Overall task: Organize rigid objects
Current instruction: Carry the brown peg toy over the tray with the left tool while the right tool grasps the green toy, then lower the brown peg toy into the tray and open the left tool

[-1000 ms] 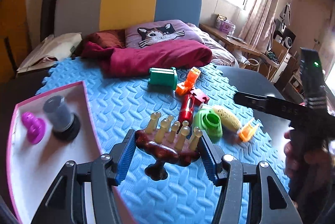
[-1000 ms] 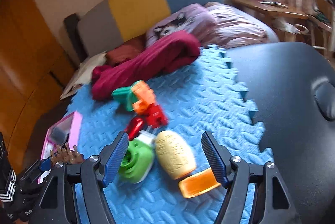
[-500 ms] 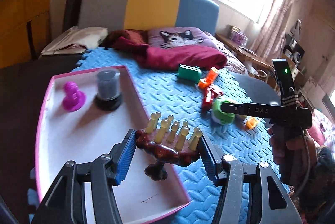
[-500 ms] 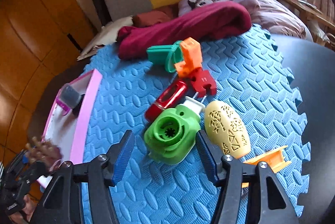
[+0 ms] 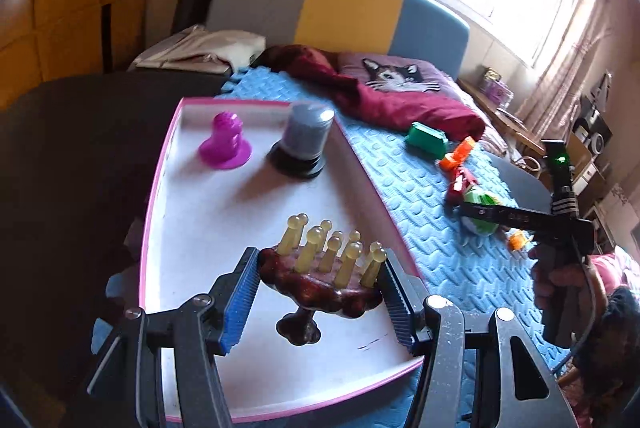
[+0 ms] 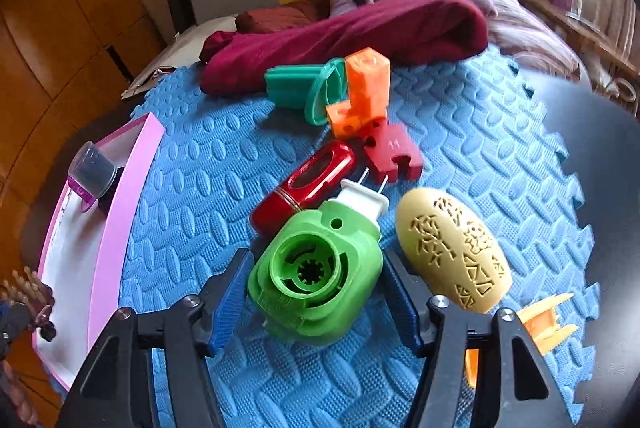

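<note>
Holding a dark brown glossy massager with pale yellow rounded pegs clamped between its blue ribbed pads, the left gripper hovered over the near end of the shallow white tray with a pink rim, where a magenta plastic figure and a grey cylinder on a black base already stood at the far end. Setting it down well probably meant lowering until its foot met the bare tray floor, clear of the rim, before letting go. The right gripper straddled a green plastic plug-in device with a white two-pin plug on the blue foam mat; its jaws had just been closing and then eased a little, and whether the pads pressed on it could not be told. Centring on the green body, clear of the cream perforated egg-shaped shell beside it, seemed wise. A red notched block carried the raised number 11; lettering on the right gripper's bar, seen from the left wrist camera, was too blurred to read.
</note>
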`<state>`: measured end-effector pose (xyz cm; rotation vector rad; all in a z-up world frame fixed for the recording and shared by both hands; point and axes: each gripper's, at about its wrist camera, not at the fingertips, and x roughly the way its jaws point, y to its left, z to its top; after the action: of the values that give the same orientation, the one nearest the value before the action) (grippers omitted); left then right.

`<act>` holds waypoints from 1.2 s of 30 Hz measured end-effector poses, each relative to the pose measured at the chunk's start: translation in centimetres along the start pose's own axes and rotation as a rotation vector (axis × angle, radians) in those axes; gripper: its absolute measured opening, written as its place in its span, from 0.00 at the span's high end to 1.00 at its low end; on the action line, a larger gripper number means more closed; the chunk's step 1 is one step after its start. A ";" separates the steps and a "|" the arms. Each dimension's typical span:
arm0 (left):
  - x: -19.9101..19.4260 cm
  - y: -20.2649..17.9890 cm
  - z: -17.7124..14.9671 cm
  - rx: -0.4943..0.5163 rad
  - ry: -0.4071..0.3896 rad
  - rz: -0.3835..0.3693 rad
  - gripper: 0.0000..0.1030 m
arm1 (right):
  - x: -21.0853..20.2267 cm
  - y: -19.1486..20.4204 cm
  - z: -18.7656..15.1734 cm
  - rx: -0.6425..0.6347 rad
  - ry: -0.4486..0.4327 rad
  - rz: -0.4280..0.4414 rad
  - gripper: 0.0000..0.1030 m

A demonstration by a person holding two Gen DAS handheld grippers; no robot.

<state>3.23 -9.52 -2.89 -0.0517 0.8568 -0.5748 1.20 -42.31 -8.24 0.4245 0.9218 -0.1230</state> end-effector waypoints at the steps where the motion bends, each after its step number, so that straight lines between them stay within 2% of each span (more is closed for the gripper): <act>1: 0.2 0.3 -0.1 -0.009 0.008 0.004 0.42 | 0.0 -0.1 0.0 0.006 0.000 0.004 0.37; 10: 1.6 0.9 -0.3 -0.040 0.045 0.013 0.42 | -0.2 -0.5 -0.2 0.046 -0.034 0.032 0.37; 21: 4.3 0.5 3.7 -0.077 0.034 -0.018 0.42 | 0.0 0.3 -0.3 -0.007 -0.037 -0.012 0.37; 27: 7.8 -0.1 5.5 -0.052 0.044 -0.003 0.41 | 0.2 1.1 -0.5 -0.067 -0.035 -0.055 0.37; 29: 8.6 -0.3 5.6 -0.040 0.037 0.020 0.37 | 0.2 1.2 -0.5 -0.077 -0.036 -0.063 0.37; 31: 8.7 -0.5 5.5 -0.039 0.037 0.035 0.24 | 0.2 1.2 -0.5 -0.081 -0.036 -0.065 0.37; 34: 8.0 -0.7 5.1 -0.011 0.011 0.073 0.20 | 0.2 1.2 -0.5 -0.083 -0.035 -0.066 0.37; 36: 7.7 -0.7 4.8 -0.004 0.007 0.066 0.20 | 0.2 1.2 -0.5 -0.084 -0.034 -0.067 0.37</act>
<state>10.31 -14.81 -4.91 -0.0250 0.8639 -0.5111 1.33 -41.00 -8.29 0.3130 0.9049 -0.1521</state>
